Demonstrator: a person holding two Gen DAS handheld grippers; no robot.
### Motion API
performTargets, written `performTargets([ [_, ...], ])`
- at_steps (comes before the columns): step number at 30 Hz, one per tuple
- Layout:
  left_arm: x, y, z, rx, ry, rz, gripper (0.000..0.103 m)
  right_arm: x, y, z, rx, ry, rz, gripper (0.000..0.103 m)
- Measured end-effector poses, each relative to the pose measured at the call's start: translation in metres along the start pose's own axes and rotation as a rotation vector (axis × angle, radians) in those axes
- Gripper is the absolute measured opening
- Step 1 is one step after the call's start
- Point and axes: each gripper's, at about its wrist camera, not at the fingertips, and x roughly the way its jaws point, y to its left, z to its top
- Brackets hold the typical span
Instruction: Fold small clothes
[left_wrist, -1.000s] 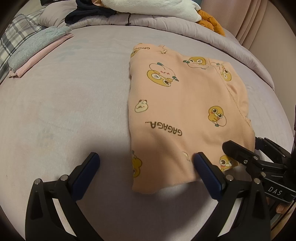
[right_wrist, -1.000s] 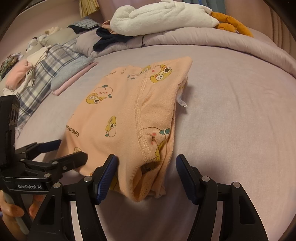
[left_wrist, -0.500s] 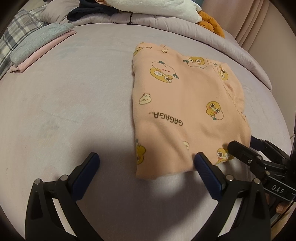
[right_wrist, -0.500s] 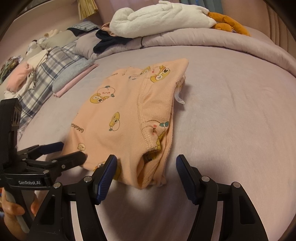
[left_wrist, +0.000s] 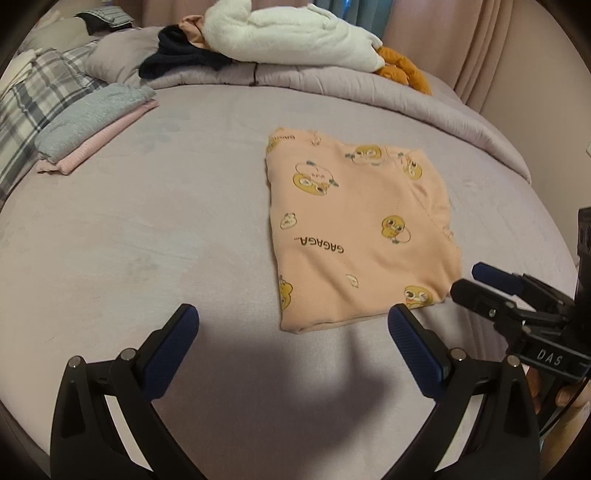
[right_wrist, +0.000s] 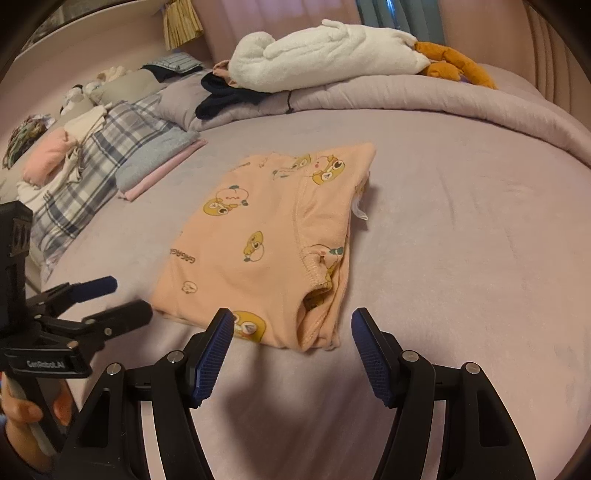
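Lavender bedding covers the bed (left_wrist: 147, 229), a soft, faintly napped sheet that serves as the work surface. Just ahead of both tools lies the peach garment (left_wrist: 354, 236), a small knit piece printed with yellow ducklings and the word GAGAGA. It is folded into a tidy, nearly square packet lying flat, its near edge just beyond the fingertips and touching neither tool. From the right wrist view the stitched hem and layered edges show at the packet's near right corner, where the layers gape a little.

The left tool (left_wrist: 291, 332) stands with its jaws wide apart and nothing between them. The right tool (right_wrist: 291, 332) is likewise spread and empty, its ribbed blue pads (right_wrist: 214, 354) clear of the cloth.

Judging by how things lie, this piece looks finished, or close to it; what may remain is moving it to the stack. Far ahead and to the left of the left tool sits a folded pile (left_wrist: 92, 125), a grey fleecy item on top of a pink ribbed one. Beyond it, plaid fabric (right_wrist: 92, 177) and loose clothes at the head of the bed suggest more still to fold. A white plush toy (left_wrist: 295, 40) rests on the rolled duvet.
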Motion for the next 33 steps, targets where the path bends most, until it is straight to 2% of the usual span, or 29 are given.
performTargets([
  [7,-0.015,-0.003,-0.001,-0.026,-0.016,0.004,0.103,-0.014,0.012,-0.001,-0.032,-0.024,0.008,0.066],
  [12,-0.028,-0.008,-0.003,-0.015,-0.034,0.032,0.102,-0.028,0.020,-0.003,-0.053,-0.046,0.019,0.066],
  [30,-0.058,-0.025,-0.013,-0.002,-0.070,0.039,0.103,-0.056,0.037,-0.010,-0.098,-0.079,0.023,0.067],
  [33,-0.061,-0.025,-0.013,-0.002,-0.075,0.037,0.103,-0.059,0.038,-0.011,-0.096,-0.086,0.013,0.070],
])
